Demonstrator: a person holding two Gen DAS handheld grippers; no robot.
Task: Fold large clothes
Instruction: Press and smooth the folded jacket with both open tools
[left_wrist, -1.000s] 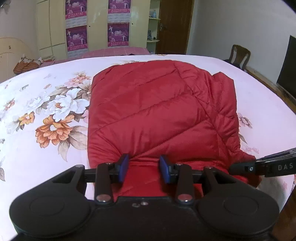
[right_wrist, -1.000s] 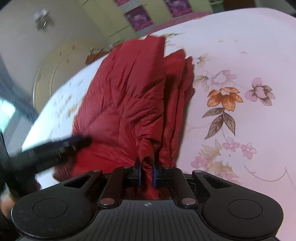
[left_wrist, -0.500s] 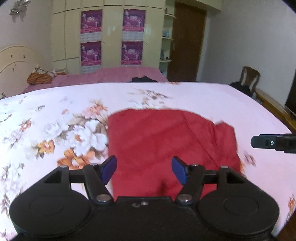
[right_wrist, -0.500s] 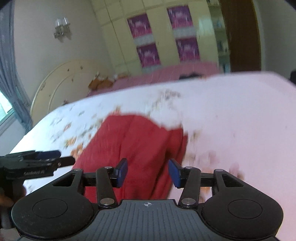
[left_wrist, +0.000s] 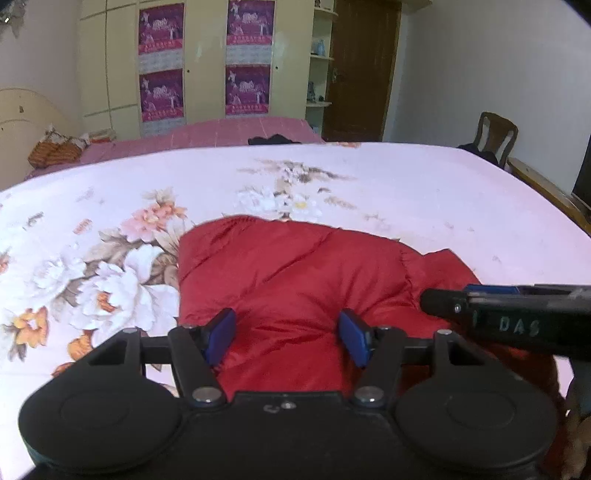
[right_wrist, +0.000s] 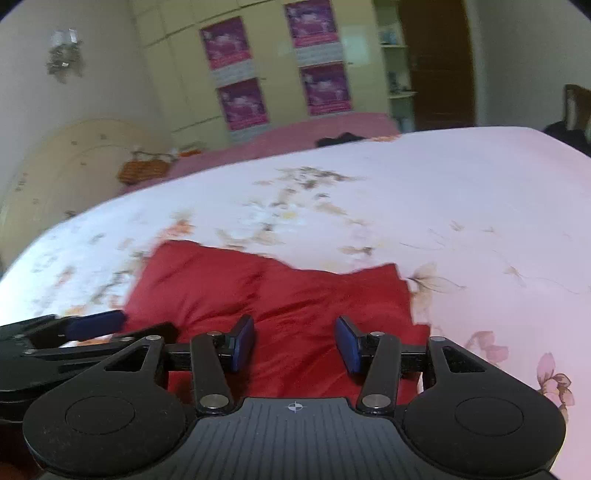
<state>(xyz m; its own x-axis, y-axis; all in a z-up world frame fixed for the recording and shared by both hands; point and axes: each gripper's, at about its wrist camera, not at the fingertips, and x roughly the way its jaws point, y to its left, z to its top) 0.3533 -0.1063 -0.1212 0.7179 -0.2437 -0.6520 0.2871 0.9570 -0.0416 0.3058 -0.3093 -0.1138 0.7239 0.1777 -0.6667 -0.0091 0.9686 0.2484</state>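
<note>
A red quilted jacket (left_wrist: 295, 273) lies folded into a compact block on the floral bedsheet (left_wrist: 424, 195). It also shows in the right wrist view (right_wrist: 280, 295). My left gripper (left_wrist: 286, 338) is open and empty, held just above the jacket's near edge. My right gripper (right_wrist: 293, 347) is open and empty, over the jacket's near right part. The right gripper's finger (left_wrist: 517, 314) reaches in from the right of the left wrist view. The left gripper's fingers (right_wrist: 92, 325) show at the left of the right wrist view.
The bed's pink floral sheet (right_wrist: 461, 206) spreads wide around the jacket. A second bed with a pink cover (left_wrist: 221, 133) stands behind. A wooden chair (left_wrist: 495, 136) and a wooden bed frame edge (left_wrist: 546, 188) are at the right. Wardrobes with posters (left_wrist: 207, 62) line the back wall.
Both grippers opened and let go of the jacket's edge, then pulled back and up. The jacket now lies folded shorter on the bed.
</note>
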